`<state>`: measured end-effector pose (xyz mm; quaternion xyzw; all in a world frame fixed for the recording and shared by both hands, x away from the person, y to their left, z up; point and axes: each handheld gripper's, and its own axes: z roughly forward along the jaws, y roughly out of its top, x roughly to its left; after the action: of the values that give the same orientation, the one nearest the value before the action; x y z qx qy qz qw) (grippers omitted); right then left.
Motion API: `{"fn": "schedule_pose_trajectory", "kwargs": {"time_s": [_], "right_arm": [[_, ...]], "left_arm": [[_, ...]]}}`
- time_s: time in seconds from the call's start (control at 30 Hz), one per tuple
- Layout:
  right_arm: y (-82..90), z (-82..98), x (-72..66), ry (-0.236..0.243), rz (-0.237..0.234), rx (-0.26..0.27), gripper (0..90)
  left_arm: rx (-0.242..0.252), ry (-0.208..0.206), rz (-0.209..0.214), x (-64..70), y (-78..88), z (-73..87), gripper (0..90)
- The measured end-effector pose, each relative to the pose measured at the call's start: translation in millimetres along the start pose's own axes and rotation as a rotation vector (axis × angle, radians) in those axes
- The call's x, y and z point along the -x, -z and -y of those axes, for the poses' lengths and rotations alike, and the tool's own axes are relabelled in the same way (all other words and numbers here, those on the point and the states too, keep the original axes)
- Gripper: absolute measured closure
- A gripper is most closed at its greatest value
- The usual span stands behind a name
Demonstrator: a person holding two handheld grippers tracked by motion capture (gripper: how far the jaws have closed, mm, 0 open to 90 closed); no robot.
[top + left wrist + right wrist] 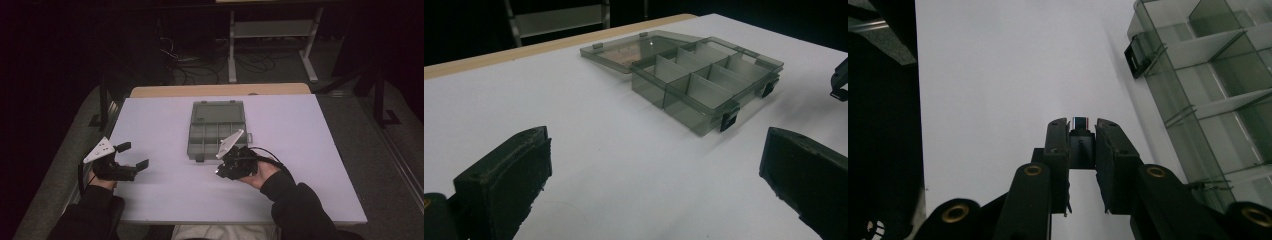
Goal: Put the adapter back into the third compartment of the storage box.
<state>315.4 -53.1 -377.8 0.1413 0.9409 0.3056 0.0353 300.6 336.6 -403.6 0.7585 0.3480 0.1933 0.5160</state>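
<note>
A smoky clear-plastic compartment box (218, 131) lies open, lid back, mid white bench (165, 190). The left tongs (136, 155) hover spread apart at the bench's left edge. The right gripper view shows what the high view hides: the right tongs (1082, 131) clamp a small dark block (1081, 142) with a striped tip.

A dim lab or workshop: white worktable (300, 150), floor cables (200, 70), metal frame (270, 30) behind.
</note>
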Motion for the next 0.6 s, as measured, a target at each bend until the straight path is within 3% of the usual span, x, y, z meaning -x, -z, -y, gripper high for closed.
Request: {"fn": "schedule_pose_trajectory", "kwargs": {"time_s": [0.6], "right_arm": [[12.3, -10.4, 12.7, -0.008, 0.033, 0.018, 75.0]], "left_arm": [[0.001, 0.0, 0.001, -0.1, 0.0, 0.0, 0.0]]}}
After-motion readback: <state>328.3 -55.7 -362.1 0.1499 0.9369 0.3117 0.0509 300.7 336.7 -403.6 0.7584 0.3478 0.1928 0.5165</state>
